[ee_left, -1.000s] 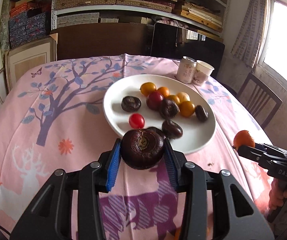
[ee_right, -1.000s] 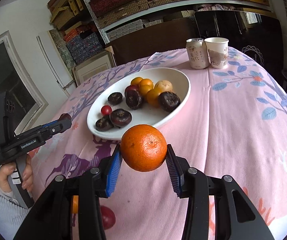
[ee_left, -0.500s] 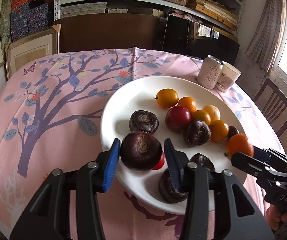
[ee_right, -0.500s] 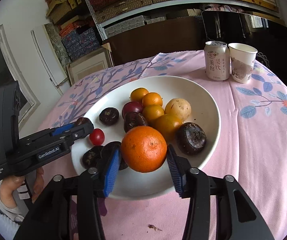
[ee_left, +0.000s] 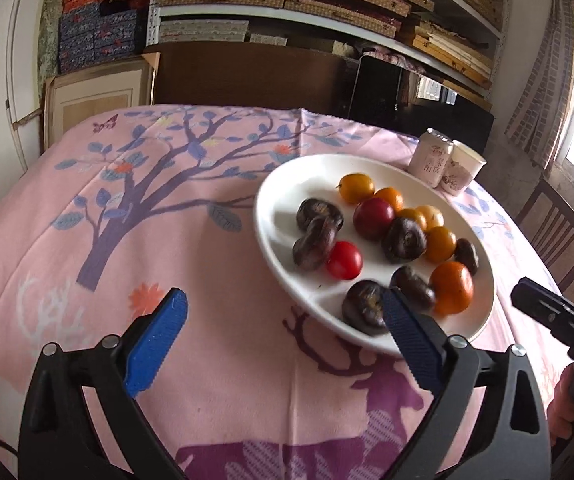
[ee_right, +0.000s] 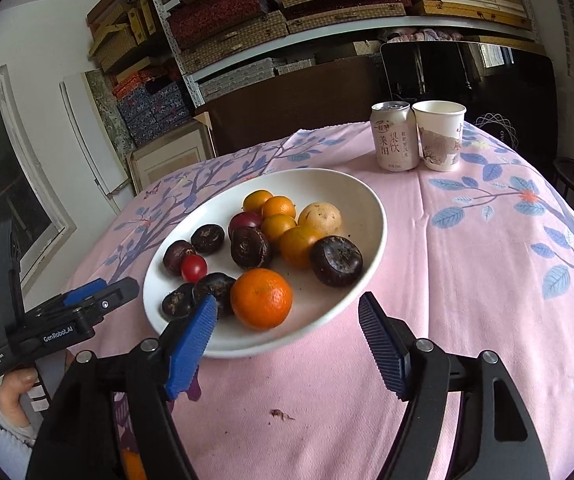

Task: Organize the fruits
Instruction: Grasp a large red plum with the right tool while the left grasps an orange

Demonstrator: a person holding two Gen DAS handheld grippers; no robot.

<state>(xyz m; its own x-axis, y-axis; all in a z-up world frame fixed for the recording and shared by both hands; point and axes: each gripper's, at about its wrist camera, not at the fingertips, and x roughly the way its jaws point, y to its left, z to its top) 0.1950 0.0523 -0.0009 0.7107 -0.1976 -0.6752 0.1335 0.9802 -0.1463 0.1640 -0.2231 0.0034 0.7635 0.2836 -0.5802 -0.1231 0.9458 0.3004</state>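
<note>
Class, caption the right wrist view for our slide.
Right hand-held gripper opening empty before a white plate where the orange rests.

The plate (ee_right: 371, 200) sits mid-table on the tablecloth (ee_right: 487, 280), fruit all inside it — the orange (ee_right: 262, 298) lies at the near edge, a cherry tomato (ee_right: 193, 268) to its left among the water chestnuts (ee_right: 335, 260). Behind the plate on the right, a can (ee_right: 394, 136) and paper cup (ee_right: 439, 134) stand touching. Shelves (ee_right: 327, 28) run along the back wall.
</note>
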